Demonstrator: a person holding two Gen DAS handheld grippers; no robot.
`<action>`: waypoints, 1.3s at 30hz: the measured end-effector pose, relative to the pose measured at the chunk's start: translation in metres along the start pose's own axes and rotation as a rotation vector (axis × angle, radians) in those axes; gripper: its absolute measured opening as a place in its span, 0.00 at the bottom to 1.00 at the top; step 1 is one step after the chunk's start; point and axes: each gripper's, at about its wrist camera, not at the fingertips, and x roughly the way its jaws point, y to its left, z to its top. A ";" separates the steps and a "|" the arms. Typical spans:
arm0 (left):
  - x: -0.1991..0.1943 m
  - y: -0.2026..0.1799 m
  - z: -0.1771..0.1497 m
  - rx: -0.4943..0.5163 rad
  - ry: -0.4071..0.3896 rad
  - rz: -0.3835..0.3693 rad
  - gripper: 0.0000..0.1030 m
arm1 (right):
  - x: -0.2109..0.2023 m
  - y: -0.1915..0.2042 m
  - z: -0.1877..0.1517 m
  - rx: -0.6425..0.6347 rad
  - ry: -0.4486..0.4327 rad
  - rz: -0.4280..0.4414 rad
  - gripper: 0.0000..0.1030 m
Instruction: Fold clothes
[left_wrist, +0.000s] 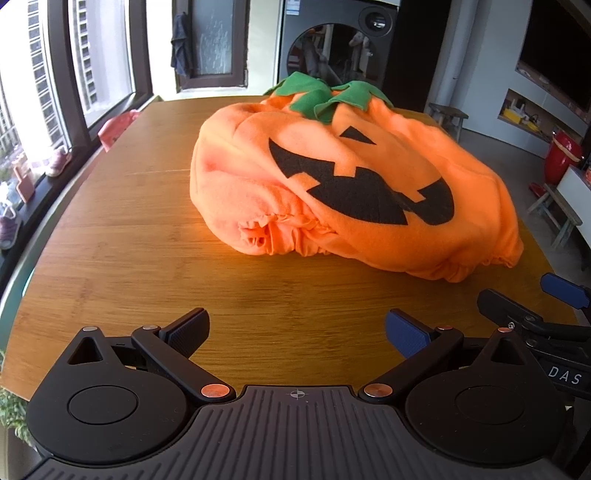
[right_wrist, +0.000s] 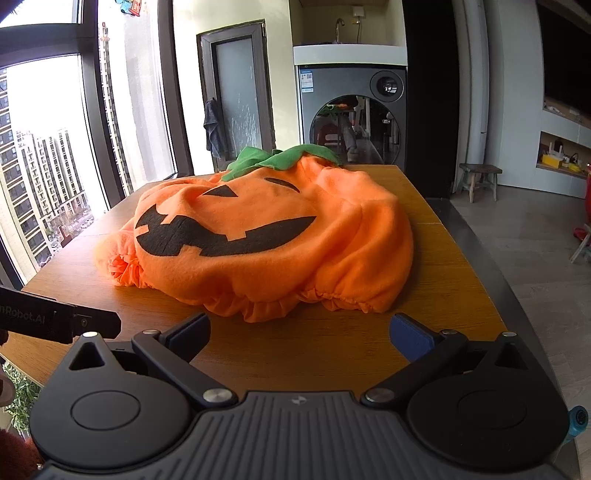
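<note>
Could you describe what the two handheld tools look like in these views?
Both are matte black. The left tool and the right tool each have two angled fingers with blue ribbed pads, round disc housings, a ridged grey base, and copper or silver pivot rivets. White lettering marks their sides.

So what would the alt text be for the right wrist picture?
An orange pumpkin costume with a black jack-o'-lantern grin and green leaf collar lies heaped on a wooden table. The right gripper hovers before it, fingers wide open; a washing machine stands behind.
</note>
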 end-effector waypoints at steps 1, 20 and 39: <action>0.001 0.001 0.003 0.008 -0.007 0.004 1.00 | 0.002 0.002 0.001 -0.034 -0.008 -0.005 1.00; 0.074 0.020 0.075 0.169 -0.102 0.141 1.00 | 0.074 0.003 0.092 -0.254 -0.200 -0.225 1.00; -0.001 0.183 0.078 -0.155 -0.262 0.465 1.00 | 0.045 -0.098 0.046 -0.072 -0.117 -0.482 1.00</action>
